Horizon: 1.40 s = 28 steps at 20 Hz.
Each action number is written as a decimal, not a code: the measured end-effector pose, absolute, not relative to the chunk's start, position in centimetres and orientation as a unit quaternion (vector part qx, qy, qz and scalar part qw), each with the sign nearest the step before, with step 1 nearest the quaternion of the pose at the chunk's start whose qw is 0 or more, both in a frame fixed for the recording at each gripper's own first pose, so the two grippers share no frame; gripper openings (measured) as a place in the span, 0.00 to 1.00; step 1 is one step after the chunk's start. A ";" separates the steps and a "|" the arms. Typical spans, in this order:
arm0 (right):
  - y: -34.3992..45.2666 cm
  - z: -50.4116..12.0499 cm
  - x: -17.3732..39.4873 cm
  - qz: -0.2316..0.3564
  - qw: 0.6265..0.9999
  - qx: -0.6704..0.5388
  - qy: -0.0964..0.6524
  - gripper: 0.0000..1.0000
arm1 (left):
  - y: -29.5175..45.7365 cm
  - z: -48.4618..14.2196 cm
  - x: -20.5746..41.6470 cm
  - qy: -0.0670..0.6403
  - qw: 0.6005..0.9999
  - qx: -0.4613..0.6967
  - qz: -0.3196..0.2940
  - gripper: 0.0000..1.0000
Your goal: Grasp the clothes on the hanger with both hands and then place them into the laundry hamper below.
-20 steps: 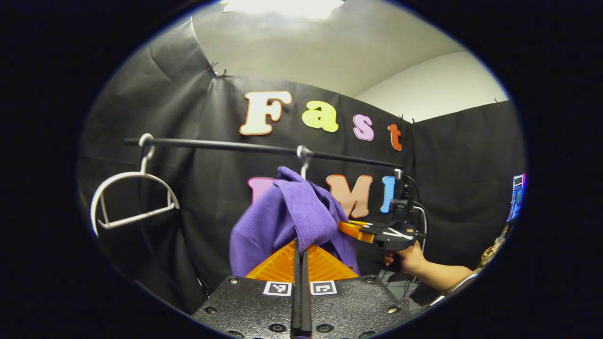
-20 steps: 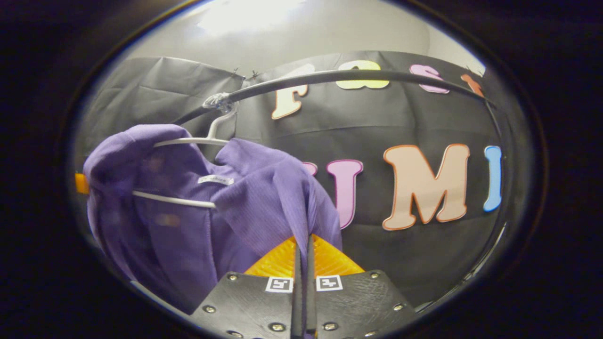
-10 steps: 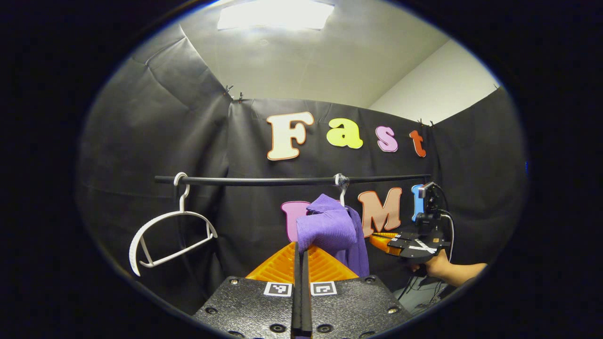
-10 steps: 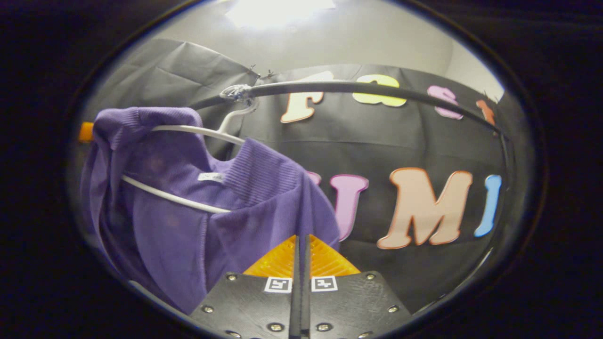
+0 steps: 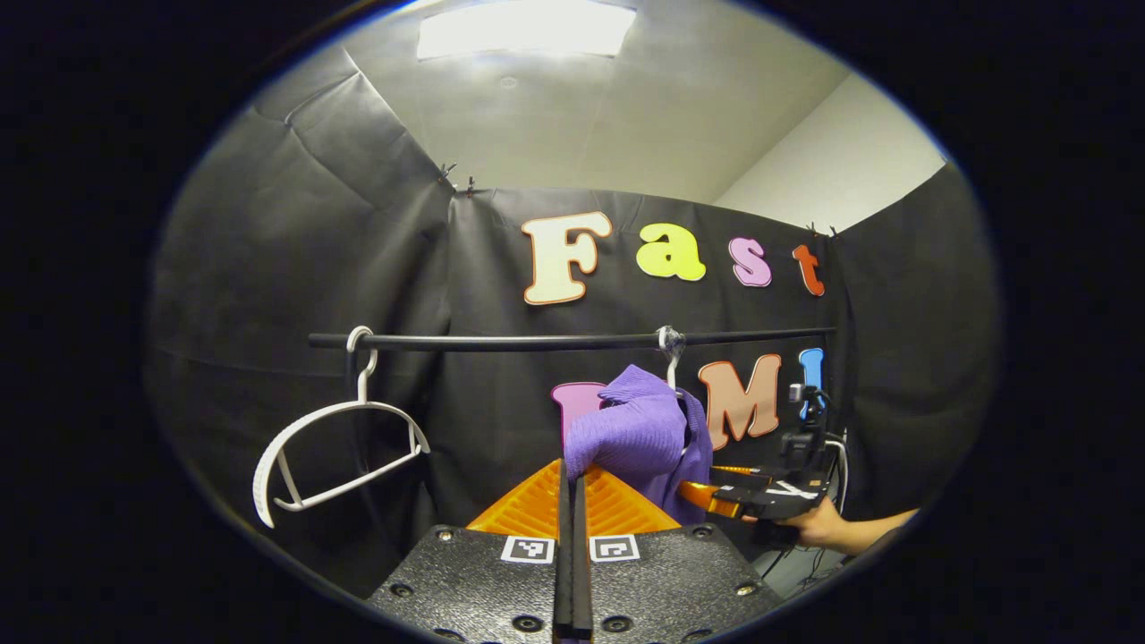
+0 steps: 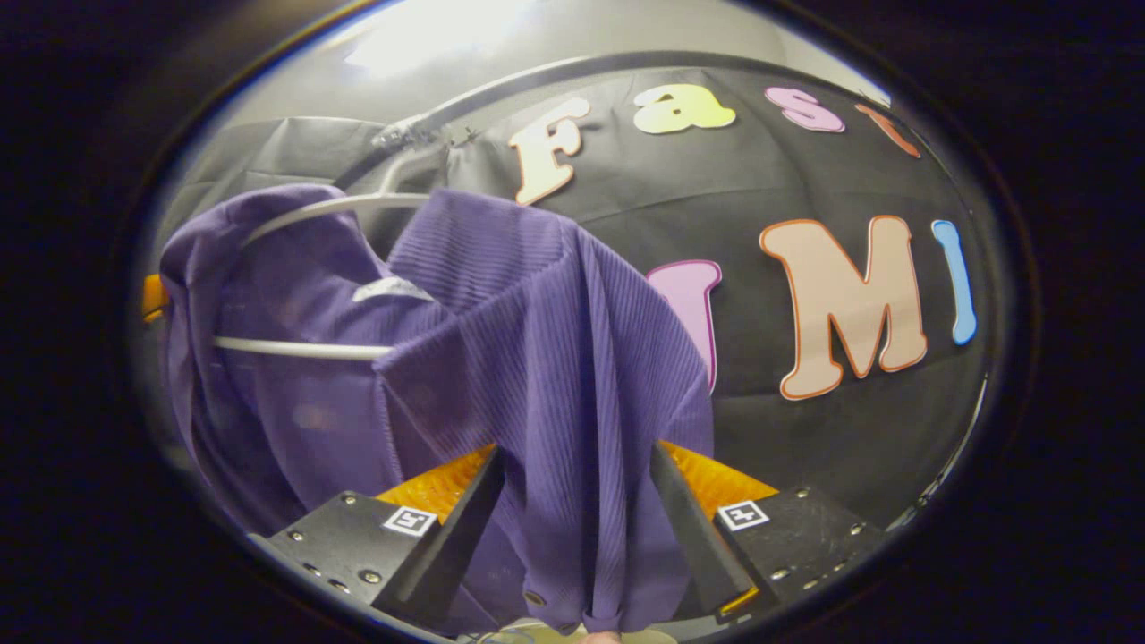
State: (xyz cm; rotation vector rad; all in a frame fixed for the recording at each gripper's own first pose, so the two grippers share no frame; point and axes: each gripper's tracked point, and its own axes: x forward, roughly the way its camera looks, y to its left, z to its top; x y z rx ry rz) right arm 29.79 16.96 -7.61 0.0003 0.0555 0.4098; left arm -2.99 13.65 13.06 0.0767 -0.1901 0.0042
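Right gripper [image 6: 572, 501] jaws now wide apart, were closed half second ago; purple sweater [image 6: 537, 358] hangs loose between them, centre frame, still on white hanger [image 6: 304, 347]. Left gripper [image 5: 572, 487] jaws pressed together, seem to pinch sweater [image 5: 640, 434] edge. Judgement: right grasp released, must re-grip before pulling down. Hamper unseen.

Two hangers [image 5: 340, 447] on black rail [image 5: 537, 341]

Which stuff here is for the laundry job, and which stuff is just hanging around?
For the job: purple sweater, its white hanger, left tongs, right tongs.

Just there: empty white hanger, black rail.
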 end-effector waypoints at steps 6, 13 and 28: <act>14.7 -4.2 30.7 0.170 0.984 -0.033 -0.036 0.05 | 16.1 14.1 -3.3 -0.103 0.993 0.053 0.030 0.00; 9.7 0.3 31.9 0.116 0.990 -0.031 -0.078 0.05 | 18.2 15.5 -1.4 -0.116 0.989 0.064 0.060 0.00; 8.0 0.7 41.3 0.103 0.993 0.029 -0.052 0.05 | 23.1 16.3 3.6 -0.157 0.978 0.069 0.117 0.00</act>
